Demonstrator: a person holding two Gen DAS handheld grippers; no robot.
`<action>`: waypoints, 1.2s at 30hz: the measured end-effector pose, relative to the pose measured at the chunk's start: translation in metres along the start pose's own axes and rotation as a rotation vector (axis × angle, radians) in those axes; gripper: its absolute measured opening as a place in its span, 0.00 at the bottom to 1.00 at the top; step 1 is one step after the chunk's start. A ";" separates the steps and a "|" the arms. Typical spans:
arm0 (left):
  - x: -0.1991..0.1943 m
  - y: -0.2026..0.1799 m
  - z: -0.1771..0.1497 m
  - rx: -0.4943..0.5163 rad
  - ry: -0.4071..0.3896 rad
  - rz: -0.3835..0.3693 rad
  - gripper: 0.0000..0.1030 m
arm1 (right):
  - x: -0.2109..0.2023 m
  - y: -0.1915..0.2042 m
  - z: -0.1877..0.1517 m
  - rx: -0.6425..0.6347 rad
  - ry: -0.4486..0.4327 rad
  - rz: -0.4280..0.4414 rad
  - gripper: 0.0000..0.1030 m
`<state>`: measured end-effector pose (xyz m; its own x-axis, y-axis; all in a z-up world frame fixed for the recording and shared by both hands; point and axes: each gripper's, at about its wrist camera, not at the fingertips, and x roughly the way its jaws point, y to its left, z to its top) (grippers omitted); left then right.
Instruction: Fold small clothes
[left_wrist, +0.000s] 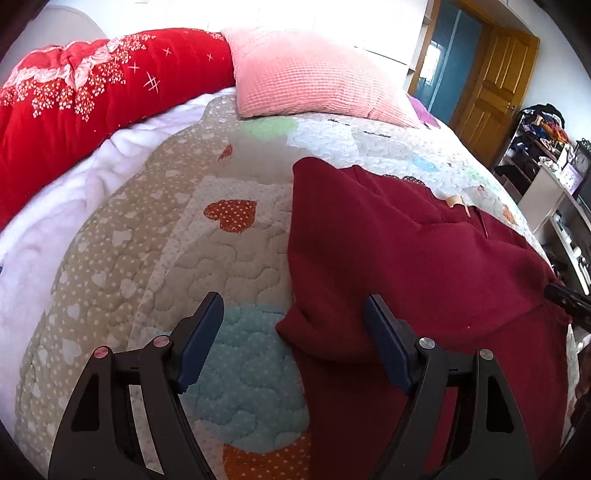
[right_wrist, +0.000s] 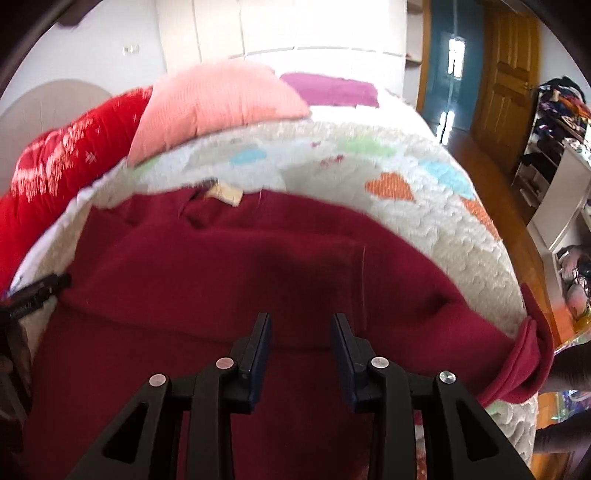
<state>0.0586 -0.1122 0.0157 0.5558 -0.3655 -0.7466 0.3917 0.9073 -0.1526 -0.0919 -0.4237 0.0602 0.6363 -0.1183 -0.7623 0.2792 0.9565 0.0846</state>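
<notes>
Dark red garment lying on the quilted bed, both claws free of it

The maroon garment (left_wrist: 406, 258) is lying spread on the heart-patterned quilt (left_wrist: 166, 240), one cuff hanging over the bed edge. The left claw (left_wrist: 293, 343) is standing wide apart over a folded corner; the right claw (right_wrist: 301, 350) is partly apart above the cloth, gripping nothing. I judge the hanging cuff may be dragging the cloth off the bed, and a pad may be catching the quilt too. No containers are showing clearly; a cluttered shelf (right_wrist: 554, 122) is holding clothes.

right tongs (right_wrist: 301, 328) parted, empty | over maroon garment (right_wrist: 221, 258) | quilt (right_wrist: 424, 206)
</notes>
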 end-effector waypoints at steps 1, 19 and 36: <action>-0.001 -0.001 0.000 0.006 -0.001 0.000 0.77 | 0.005 -0.001 0.002 0.018 -0.003 -0.004 0.42; -0.002 -0.035 -0.011 0.102 0.043 -0.047 0.77 | 0.042 0.007 0.021 0.034 0.086 -0.018 0.44; -0.001 -0.031 -0.010 0.082 0.049 -0.047 0.77 | 0.015 -0.179 0.012 0.410 0.307 -0.215 0.48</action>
<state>0.0387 -0.1380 0.0146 0.5002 -0.3947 -0.7708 0.4761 0.8688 -0.1359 -0.1235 -0.5999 0.0416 0.3128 -0.1578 -0.9366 0.6755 0.7302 0.1026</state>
